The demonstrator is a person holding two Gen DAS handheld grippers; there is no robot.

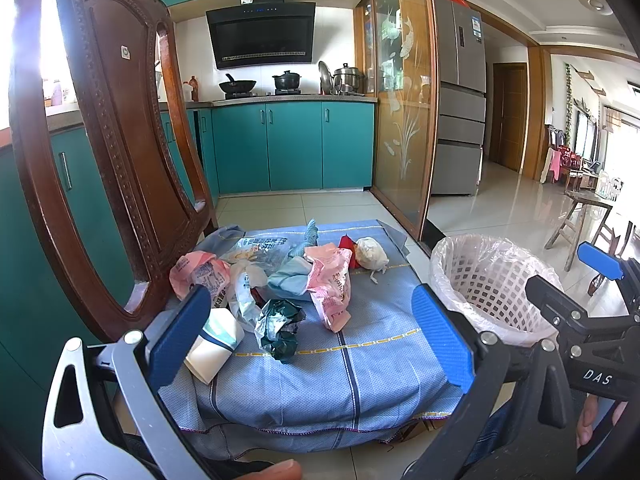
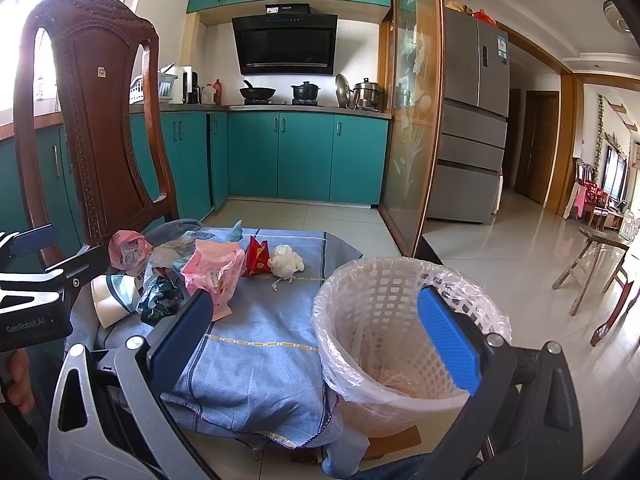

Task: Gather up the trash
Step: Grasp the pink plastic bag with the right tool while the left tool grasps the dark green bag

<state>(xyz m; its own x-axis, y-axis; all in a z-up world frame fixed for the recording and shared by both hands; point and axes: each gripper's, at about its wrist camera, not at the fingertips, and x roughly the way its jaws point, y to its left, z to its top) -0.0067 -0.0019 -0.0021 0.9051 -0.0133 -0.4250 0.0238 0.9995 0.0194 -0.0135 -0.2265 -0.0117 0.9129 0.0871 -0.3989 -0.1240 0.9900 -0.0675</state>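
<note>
Left wrist: right gripper (image 1: 600, 276) marked "DAS", possibly truncated

A heap of trash lies on the blue cloth-covered bench (image 1: 360, 368): a crumpled pink plastic bag (image 1: 330, 286) in the middle, another pink bag (image 1: 196, 276) at the left edge, a dark green crumpled bag (image 1: 280, 326) nearest the front, and a white paper cup (image 1: 214, 344) tipped on its side. Farther back sit a red snack wrapper (image 2: 258, 258) and, touching it, a white wad of tissue (image 2: 285, 262). The white lattice wastebasket (image 2: 384, 320), lined with a clear plastic bag, stands upright just beside the bench's right edge.
</note>
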